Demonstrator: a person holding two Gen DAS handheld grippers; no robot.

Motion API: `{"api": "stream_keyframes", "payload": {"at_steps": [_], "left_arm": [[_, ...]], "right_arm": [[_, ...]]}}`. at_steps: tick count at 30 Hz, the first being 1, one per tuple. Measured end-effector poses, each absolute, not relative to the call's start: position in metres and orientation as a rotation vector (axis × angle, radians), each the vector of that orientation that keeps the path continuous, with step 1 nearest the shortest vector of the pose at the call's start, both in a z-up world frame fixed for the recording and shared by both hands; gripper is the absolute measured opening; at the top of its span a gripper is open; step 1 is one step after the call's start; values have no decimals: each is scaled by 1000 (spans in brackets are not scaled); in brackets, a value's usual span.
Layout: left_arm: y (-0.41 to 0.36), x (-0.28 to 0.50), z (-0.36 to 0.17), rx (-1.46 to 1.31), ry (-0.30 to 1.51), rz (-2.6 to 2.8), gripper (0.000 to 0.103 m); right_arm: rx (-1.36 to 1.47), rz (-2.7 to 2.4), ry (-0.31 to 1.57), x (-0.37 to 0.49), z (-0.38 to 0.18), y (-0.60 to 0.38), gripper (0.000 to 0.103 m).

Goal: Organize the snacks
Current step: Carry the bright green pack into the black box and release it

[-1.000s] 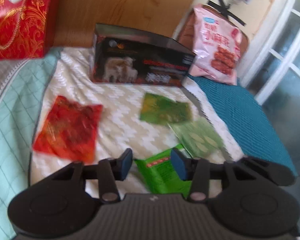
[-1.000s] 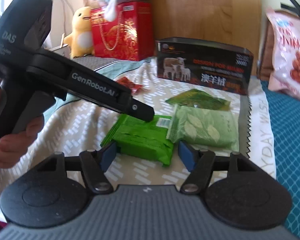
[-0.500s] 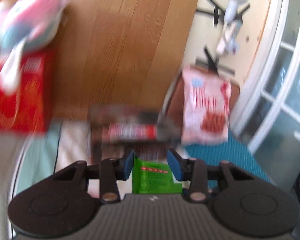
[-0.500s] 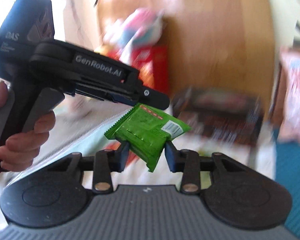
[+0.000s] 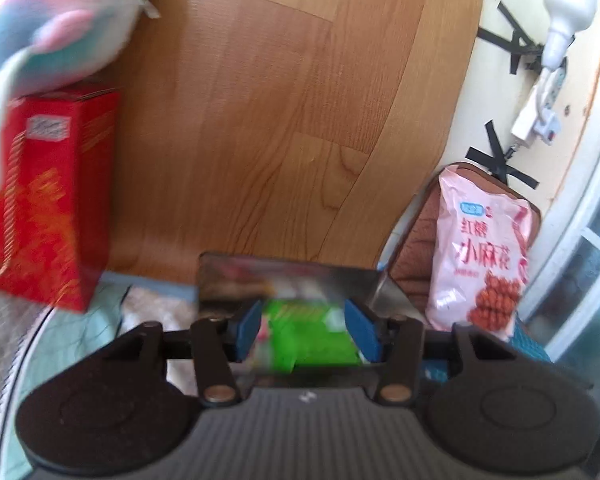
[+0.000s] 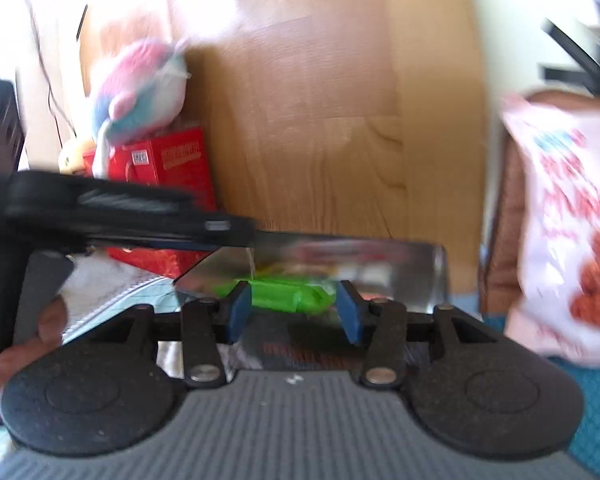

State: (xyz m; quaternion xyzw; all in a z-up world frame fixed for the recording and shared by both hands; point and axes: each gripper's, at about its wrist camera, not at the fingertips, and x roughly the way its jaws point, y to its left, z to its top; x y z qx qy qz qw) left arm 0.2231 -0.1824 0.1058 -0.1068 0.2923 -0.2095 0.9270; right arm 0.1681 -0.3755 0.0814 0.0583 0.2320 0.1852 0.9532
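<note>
The left gripper [image 5: 310, 330] and the right gripper [image 6: 294, 310] both reach over the open top of the dark shiny cardboard box [image 5: 340, 280]. Their blue jaws are opening. A bright green plastic snack pack [image 5: 312, 336] sits loose between them, above the box. A big pink snack bag [image 5: 484, 256] leans just beside the box's right end.

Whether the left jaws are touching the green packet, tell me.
Cannot tell. The left wrist view shows the green packet between the opening jaws of the left gripper, but blur hides any contact or gap.
</note>
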Motion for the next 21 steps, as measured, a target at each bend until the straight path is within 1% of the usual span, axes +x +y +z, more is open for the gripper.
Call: {"api": "stream_keyframes", "payload": {"at_steps": [2,5,8,10,12,14,15,17,19,21], "left_arm": [[-165,206,102,-252,636,-424,47],[-154,184,86,-334,737,-483,46],[-170,162,62,-364,831,-548,46],[-187,151,46,-348,878,-585,46],[-200,145,33,-318,914,-570,46],[-201,136,29,-307,900,-562,43],[-199,130,28,-301,907,-565,39],[-189,117,28,-338,928,-595,38],[-177,97,30,-336,923,-590,40],[-168,79,33,-302,912,-593,47]], "right_arm": [[185,387,521,150,74,-395,50],[235,357,611,119,56,-415,49],[313,337,672,91,40,-425,49],[324,331,692,79,31,-424,48],[331,340,702,73,29,-416,44],[346,369,710,67,26,-407,41],[339,379,714,64,26,-399,41],[315,413,722,57,29,-385,41],[274,456,721,45,33,-371,41],[215,506,721,35,37,-356,41]]}}
